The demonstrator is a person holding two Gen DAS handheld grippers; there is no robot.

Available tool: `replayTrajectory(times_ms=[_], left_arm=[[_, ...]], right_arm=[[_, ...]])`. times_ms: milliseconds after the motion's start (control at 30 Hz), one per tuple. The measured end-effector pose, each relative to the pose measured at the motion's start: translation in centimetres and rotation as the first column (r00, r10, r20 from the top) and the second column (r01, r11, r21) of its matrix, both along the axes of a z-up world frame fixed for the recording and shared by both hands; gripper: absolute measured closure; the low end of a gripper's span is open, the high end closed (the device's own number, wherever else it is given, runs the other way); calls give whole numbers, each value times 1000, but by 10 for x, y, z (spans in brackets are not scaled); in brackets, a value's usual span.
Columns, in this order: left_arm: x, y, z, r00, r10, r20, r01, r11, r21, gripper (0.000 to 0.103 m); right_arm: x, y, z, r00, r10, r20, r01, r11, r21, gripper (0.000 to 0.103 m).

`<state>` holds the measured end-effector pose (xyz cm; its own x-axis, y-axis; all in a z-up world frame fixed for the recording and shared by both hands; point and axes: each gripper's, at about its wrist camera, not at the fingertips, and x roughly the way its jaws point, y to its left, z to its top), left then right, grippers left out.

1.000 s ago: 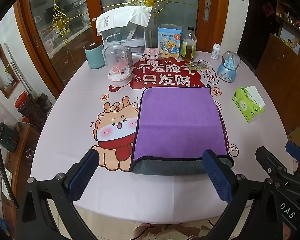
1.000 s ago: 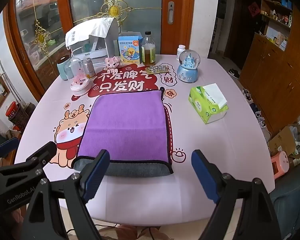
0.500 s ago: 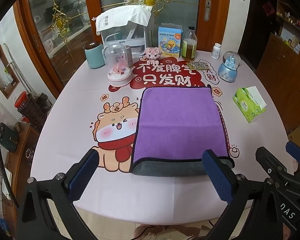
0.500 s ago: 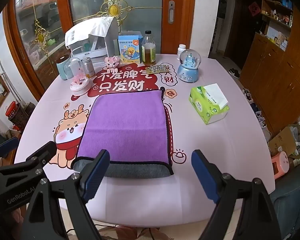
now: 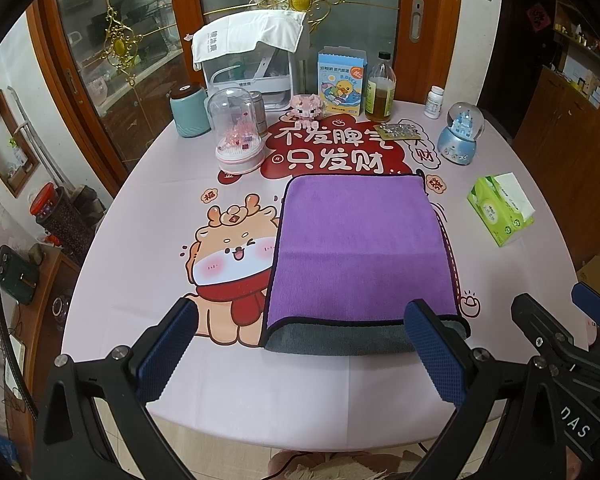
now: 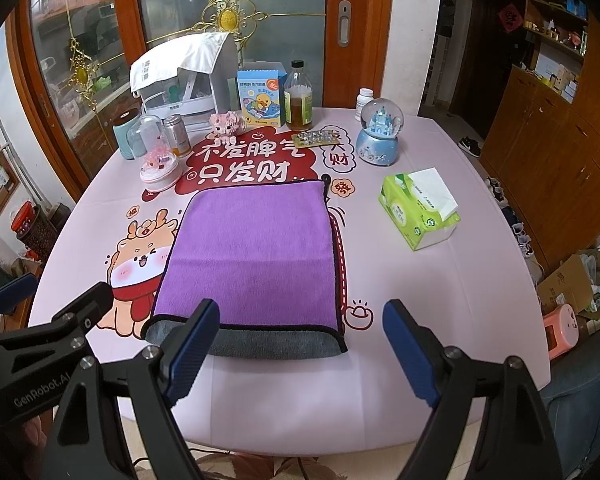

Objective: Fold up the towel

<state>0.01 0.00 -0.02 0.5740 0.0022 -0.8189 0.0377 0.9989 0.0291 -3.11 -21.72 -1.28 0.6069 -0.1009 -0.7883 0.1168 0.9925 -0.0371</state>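
Note:
A purple towel (image 5: 360, 244) with a grey underside lies folded flat on the pink printed table (image 5: 140, 220). Its grey layer shows along the near edge. It also shows in the right wrist view (image 6: 256, 252). My left gripper (image 5: 300, 344) is open and empty, held above the table's near edge, just short of the towel. My right gripper (image 6: 300, 348) is open and empty, also above the near edge, level with the towel's near right corner. Each gripper shows at the edge of the other's view.
A green tissue box (image 6: 420, 210) sits right of the towel. A snow globe (image 6: 380, 132), a bottle (image 6: 298, 98), a blue carton (image 6: 262, 98), a glass dome (image 5: 240, 136), a teal jar (image 5: 189, 110) and a covered appliance (image 5: 252, 60) stand along the far edge.

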Motion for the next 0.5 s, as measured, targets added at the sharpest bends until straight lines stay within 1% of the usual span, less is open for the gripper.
replayTrajectory(times_ms=[500], left_arm=[[0, 0, 0, 1000, -2, 1, 2, 1000, -1, 1]], right_arm=[[1, 0, 0, 1000, 0, -1, 0, 1000, -1, 19]])
